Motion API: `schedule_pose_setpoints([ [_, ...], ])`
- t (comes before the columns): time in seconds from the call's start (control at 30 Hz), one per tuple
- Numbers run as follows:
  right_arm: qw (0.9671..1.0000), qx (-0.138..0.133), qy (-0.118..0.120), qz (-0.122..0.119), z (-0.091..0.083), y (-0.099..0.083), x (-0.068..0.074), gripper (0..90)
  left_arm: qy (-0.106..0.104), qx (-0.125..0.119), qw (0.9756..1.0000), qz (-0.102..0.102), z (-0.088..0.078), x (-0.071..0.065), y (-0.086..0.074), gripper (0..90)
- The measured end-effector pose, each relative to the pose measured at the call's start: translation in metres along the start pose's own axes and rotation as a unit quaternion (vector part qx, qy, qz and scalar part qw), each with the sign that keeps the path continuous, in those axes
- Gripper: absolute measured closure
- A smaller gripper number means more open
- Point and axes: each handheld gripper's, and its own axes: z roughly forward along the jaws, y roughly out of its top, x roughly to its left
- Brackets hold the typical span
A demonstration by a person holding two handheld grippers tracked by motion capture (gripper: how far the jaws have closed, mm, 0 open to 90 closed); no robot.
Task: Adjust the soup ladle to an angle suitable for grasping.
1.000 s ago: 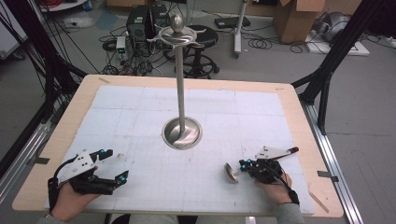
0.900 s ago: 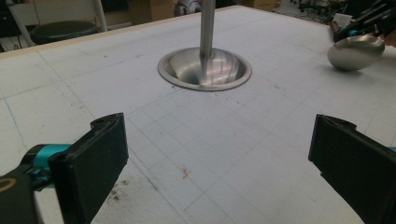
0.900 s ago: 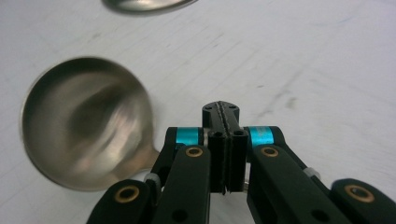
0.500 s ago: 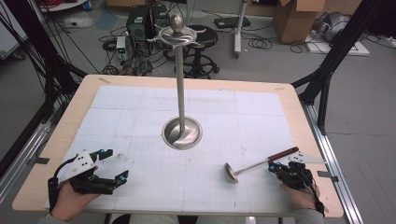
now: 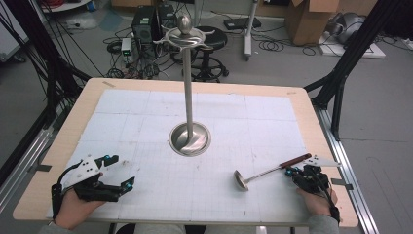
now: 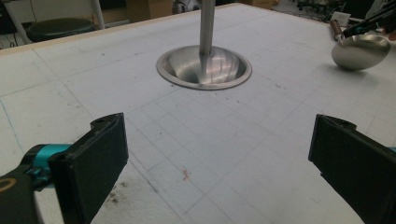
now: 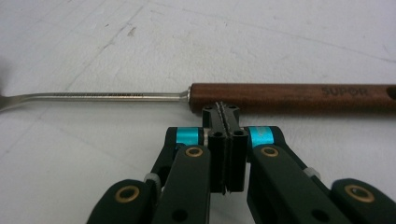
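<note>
Brushed steel and dark reddish wood are making up the ladle (image 5: 270, 171), which is lying flat on the tabletop (image 5: 311, 122) at the right front, between the stand and the person's right hand. Its rounded, polished bowl (image 5: 240, 179) is resting toward the middle of the tabletop, a thin flat metal shank is running from it, and the smooth wooden handle (image 7: 289, 96), stamped with small letters, is pointing toward the right edge. In the left gripper view the bowl (image 6: 359, 51) is showing as a shiny egg-shaped dome.

The right gripper (image 7: 226, 109) is sitting just beside the handle near the place where wood is meeting metal. Its black ribbed fingers are pressed together with nothing between them, their tips right at the side of the handle; whether they are touching it I cannot tell.

The left gripper (image 5: 124, 176) is resting at the left front, well apart from the ladle, with its blocky matte black fingers (image 6: 100, 154) spread wide over bare tabletop.

A white gridded mat (image 5: 146, 122), lightly scuffed and speckled, is covering the pale wooden tabletop. At its middle a slim steel stand (image 5: 189, 87) is rising from a round dished base (image 6: 203, 67) with a mirror-like sheen, and is ending in curved arms and a ball knob.
</note>
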Motion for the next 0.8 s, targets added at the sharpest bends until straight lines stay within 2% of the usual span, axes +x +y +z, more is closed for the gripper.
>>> schedule_pose_setpoints([
  [0.1, 1.0000, 0.001, -0.002, -0.002, 0.005, 0.004, 0.000, 90.0, 0.002, 0.002, 1.0000, -0.001, 0.002, 0.002, 0.000, 5.4],
  [0.43, 0.9990, 0.004, -0.003, -0.044, 0.031, 0.027, 0.004, 90.0, 0.007, 0.004, 0.9999, -0.007, 0.005, 0.011, 0.001, 5.4],
  [0.63, 0.9985, -0.007, 0.011, -0.053, 0.043, 0.034, 0.002, 90.0, 0.010, 0.009, 0.9998, -0.012, 0.007, 0.015, 0.002, 5.4],
  [0.8, 0.9979, -0.008, 0.033, -0.054, 0.052, 0.042, 0.002, 90.0, 0.015, 0.011, 0.9997, -0.014, 0.008, 0.020, 0.001, 5.4],
])
